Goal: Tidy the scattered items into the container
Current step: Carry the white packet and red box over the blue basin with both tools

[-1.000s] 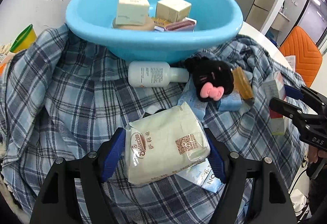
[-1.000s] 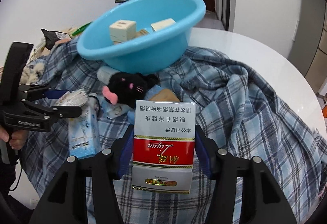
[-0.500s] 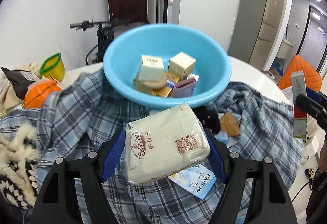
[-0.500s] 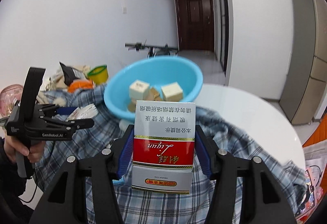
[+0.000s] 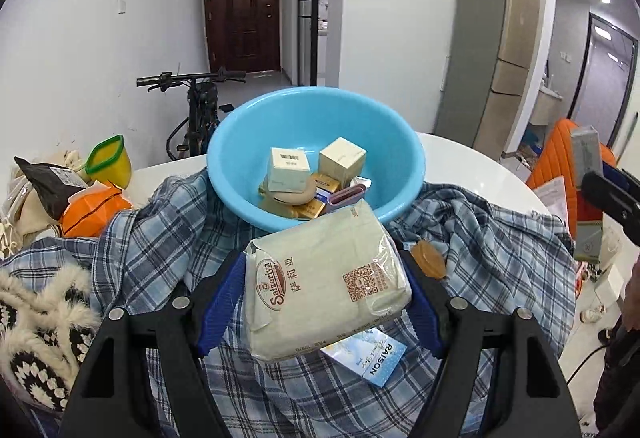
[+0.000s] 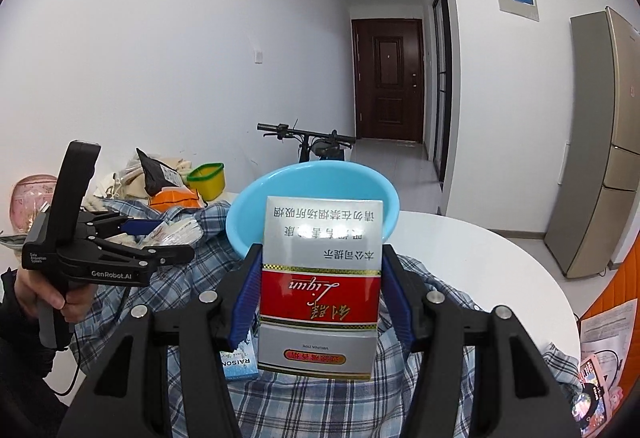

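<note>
- Basin (image 5: 396, 142), light blue, sits on a plaid cloth (image 5: 160, 238) spread over a round white table (image 6: 500, 258).
- Inside the basin lie two cream boxes (image 5: 289, 174), a round tan item, flat gold packs and a mauve case.
- Left gripper (image 5: 324, 290) has its jaws closed on a cream tissue pack (image 5: 324, 282), held above the cloth just short of the basin's near rim.
- Under that pack, a blue-and-white packet (image 5: 370, 356) lies flat on the cloth.
- An amber bottle (image 5: 429, 259) lies on the cloth just right of the left gripper's right finger.
- Right gripper (image 6: 320, 294) has its jaws closed on a red-and-silver carton (image 6: 320, 286), held upright with its print upside down to the camera, in front of the basin.
- In the right wrist view the left gripper shows at the left, gripped by a hand (image 6: 48, 292).
- Off to the left of the basin sit an orange item (image 5: 94, 210), a yellow cup with a green rim (image 5: 108, 162) and a furry black-and-white piece (image 5: 40, 326).
- A bicycle (image 5: 196, 110) stands behind the table, against the wall.
</note>
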Available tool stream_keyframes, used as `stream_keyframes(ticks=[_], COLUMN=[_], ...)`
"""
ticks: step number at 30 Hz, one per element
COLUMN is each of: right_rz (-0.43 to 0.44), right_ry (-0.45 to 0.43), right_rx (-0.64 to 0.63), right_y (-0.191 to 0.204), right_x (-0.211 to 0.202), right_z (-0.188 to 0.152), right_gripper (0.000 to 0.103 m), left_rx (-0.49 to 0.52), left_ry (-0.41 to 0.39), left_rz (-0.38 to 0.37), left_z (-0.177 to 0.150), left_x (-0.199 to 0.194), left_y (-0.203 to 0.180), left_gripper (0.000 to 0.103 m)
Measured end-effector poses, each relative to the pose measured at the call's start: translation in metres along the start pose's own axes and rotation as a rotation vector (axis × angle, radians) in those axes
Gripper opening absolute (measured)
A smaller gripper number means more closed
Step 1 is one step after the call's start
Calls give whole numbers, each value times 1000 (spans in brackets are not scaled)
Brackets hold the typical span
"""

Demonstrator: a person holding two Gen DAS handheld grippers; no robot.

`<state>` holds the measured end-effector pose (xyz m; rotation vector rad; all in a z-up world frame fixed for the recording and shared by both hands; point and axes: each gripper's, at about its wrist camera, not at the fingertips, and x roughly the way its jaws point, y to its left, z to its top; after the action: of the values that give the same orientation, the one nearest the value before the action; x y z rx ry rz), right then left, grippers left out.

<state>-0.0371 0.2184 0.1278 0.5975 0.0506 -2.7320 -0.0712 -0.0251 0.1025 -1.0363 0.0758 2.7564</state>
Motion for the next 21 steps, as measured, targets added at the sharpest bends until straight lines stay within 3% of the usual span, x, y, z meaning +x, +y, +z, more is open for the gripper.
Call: stream_keyframes(ticks=[8,16,18,20,21], right_rz=[-14,-19,-76,-144,-133], right_ry=[-33,-67,-71,-68,-56], right_rx=[-29,-74,-113,-162,-152], right_y=[0,0,0,1,-2], right_x=[1,15,28,46,55], right_z=[21,66,82,97,104], right_gripper=[55,55,55,55,55], left_rx=[-13,-27,-53,-36,-35], left_ry=[-51,-104,-101,-109,-119], left_rz=[25,28,-35,-22,-7], left_z=[28,83,101,116,125], left_x=[2,9,9,11,13], left_y=[7,16,20,19,19], left_gripper=[77,77,77,77,77])
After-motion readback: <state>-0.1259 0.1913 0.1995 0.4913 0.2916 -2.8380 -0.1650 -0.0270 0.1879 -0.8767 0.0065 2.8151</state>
